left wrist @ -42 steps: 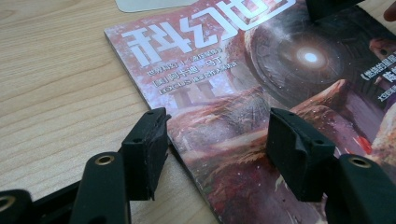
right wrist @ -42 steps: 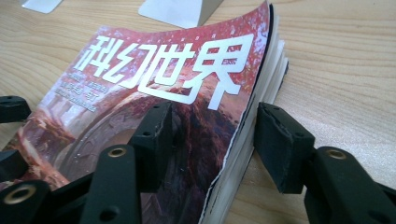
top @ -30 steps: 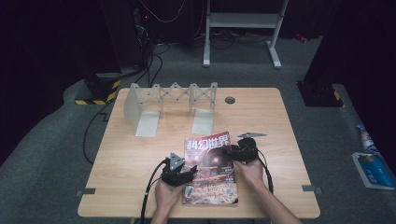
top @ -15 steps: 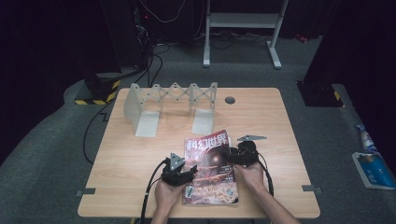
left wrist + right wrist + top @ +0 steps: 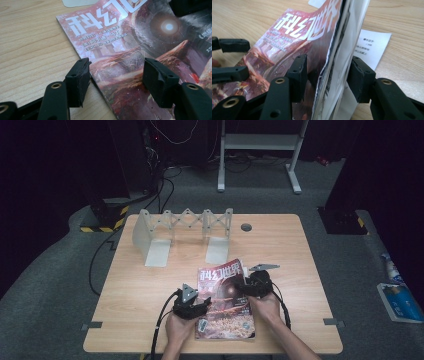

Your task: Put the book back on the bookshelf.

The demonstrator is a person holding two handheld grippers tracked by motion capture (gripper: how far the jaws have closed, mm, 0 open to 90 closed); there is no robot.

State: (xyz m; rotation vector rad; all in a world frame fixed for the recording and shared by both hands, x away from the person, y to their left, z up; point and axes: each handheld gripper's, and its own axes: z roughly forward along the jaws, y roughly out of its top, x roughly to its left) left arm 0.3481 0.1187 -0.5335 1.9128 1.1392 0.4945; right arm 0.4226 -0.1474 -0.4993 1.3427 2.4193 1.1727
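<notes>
A magazine [image 5: 225,305] with a reddish cover and white Chinese title lies on the wooden table [image 5: 150,290] near its front edge. My left gripper [image 5: 204,306] is at the magazine's left edge. Its jaws stand open [image 5: 116,67], one over the bare table, one over the cover [image 5: 120,50]. My right gripper [image 5: 243,288] is at the magazine's right side. The raised right edge of the magazine [image 5: 332,50] stands between its jaws [image 5: 329,62], which have just been closing; a gap still shows beside the left pad. The left gripper's black jaws [image 5: 230,58] show farther off in the right gripper view.
A white folding rack [image 5: 185,220] with two metal plates stands at the back of the table. A round grommet [image 5: 246,227] sits to its right. A printed paper slip [image 5: 372,45] lies on the table beside the magazine. The person's hands come in over the front edge.
The right gripper has edged slightly in toward the magazine. The left gripper and the magazine's place on the table look unchanged.
</notes>
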